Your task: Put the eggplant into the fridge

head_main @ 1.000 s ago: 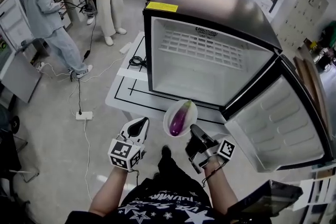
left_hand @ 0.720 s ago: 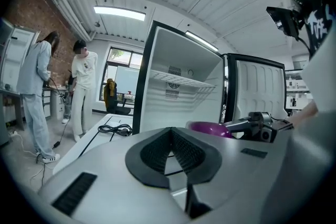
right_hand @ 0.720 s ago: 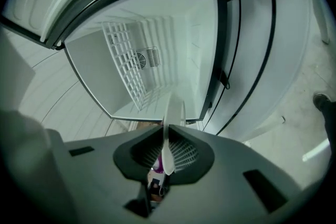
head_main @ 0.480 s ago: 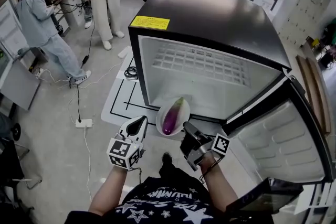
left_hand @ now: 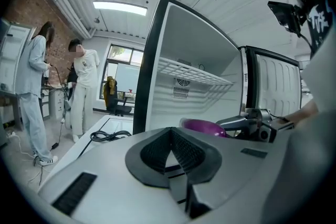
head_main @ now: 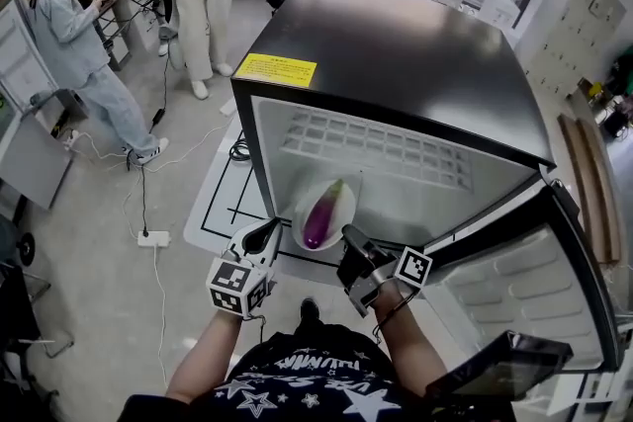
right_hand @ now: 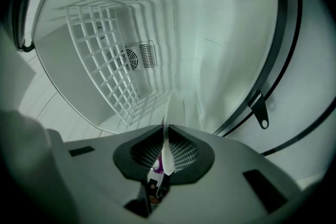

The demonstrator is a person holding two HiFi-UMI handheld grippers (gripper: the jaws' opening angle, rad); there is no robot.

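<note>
A purple eggplant (head_main: 318, 213) lies on a white plate (head_main: 341, 188) held at the mouth of the open black fridge (head_main: 396, 44), below its wire shelf (head_main: 376, 145). My right gripper (head_main: 348, 247) is shut on the plate's near rim. In the right gripper view the plate (right_hand: 167, 134) shows edge-on between the jaws of that gripper (right_hand: 164, 152), with a bit of eggplant (right_hand: 157, 167) beside it. My left gripper (head_main: 262, 237) hangs just left of the plate, shut on nothing. In the left gripper view it (left_hand: 170, 136) points at the fridge, with the eggplant (left_hand: 205, 127) to its right.
The fridge door (head_main: 524, 282) stands open at the right. Two people (head_main: 74, 35) stand at the far left near desks. A power strip (head_main: 153, 238) and cables lie on the floor at the left. A coiled cable (head_main: 238, 150) rests on the white platform beside the fridge.
The plate with the eggplant has moved forward from in front of the fridge into its opening. Both grippers have come closer to the fridge.
</note>
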